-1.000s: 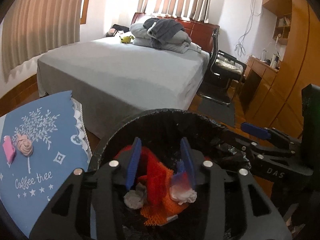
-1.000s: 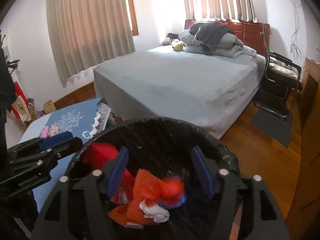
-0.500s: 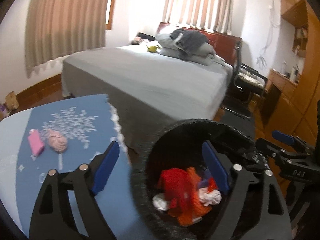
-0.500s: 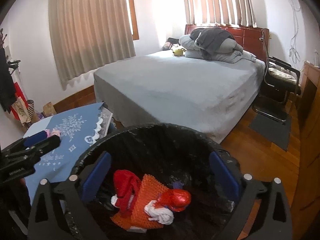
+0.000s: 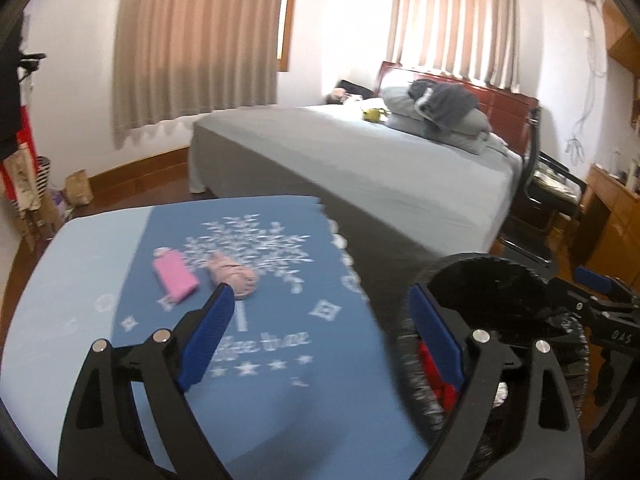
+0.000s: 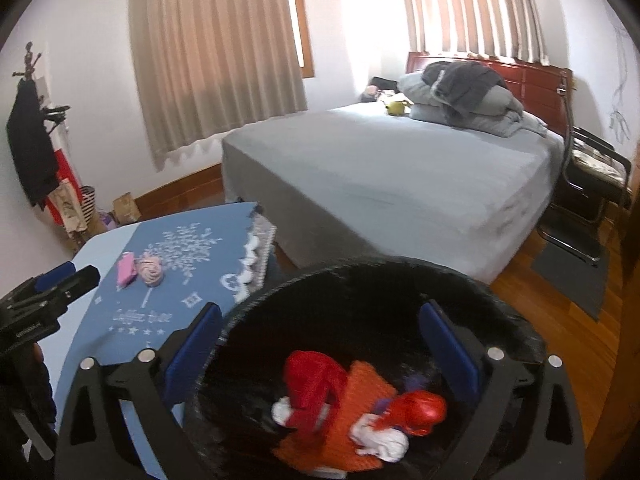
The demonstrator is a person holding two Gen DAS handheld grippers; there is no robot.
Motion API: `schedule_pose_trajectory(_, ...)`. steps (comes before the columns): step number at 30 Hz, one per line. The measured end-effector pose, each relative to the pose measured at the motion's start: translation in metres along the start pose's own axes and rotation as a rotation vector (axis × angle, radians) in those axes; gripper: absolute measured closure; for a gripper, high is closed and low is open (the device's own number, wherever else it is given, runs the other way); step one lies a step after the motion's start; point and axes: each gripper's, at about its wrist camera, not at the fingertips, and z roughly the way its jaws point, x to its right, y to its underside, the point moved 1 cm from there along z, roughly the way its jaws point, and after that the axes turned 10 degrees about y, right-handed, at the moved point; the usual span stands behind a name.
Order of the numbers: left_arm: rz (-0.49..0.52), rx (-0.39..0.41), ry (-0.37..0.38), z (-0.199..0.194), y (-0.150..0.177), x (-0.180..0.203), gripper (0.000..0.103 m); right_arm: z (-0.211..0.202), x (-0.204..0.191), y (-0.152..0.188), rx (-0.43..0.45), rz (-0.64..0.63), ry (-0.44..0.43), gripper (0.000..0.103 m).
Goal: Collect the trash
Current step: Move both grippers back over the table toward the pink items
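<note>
Bedroom setting: a grey-sheeted bed [image 6: 400, 168] with folded bedding [image 6: 464, 96] at its head is seen at 12 o'clock, beige curtains [image 6: 216, 48] behind it. At 9 o'clock of the right-wrist view a round table is covered by a blue tablecloth [image 5: 248, 360] printed with a white tree. A black-lined trash bin [image 6: 516, 328] is placed just beside the table at 6 o'clock and is shown holding red, orange and white trash [image 6: 352, 412]. On the cloth a crumpled pink wrapper [image 5: 234, 276] and a pink packet [image 5: 175, 274] are laid just beside each other, outside the bin. The left gripper [image 5: 322, 316] is held spread wide and empty above the cloth, the wrapper at its left fingertip. The right gripper [image 6: 320, 344] is likewise spread wide and empty over the bin.
</note>
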Motion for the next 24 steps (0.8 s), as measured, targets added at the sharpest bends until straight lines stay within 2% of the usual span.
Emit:
schedule_pose_trajectory(14,-0.094,0.022,-0.176,-0.024,0.003,-0.101,0.017,0.032,-0.109,-0.024,0.019,-0.086,-0.140,0.006)
schedule_pose_trajectory(24,-0.139,0.022,-0.242,-0.017,0.002,-0.159,0.017,0.076,-0.193,-0.035,-0.002,-0.131,-0.203,0.006)
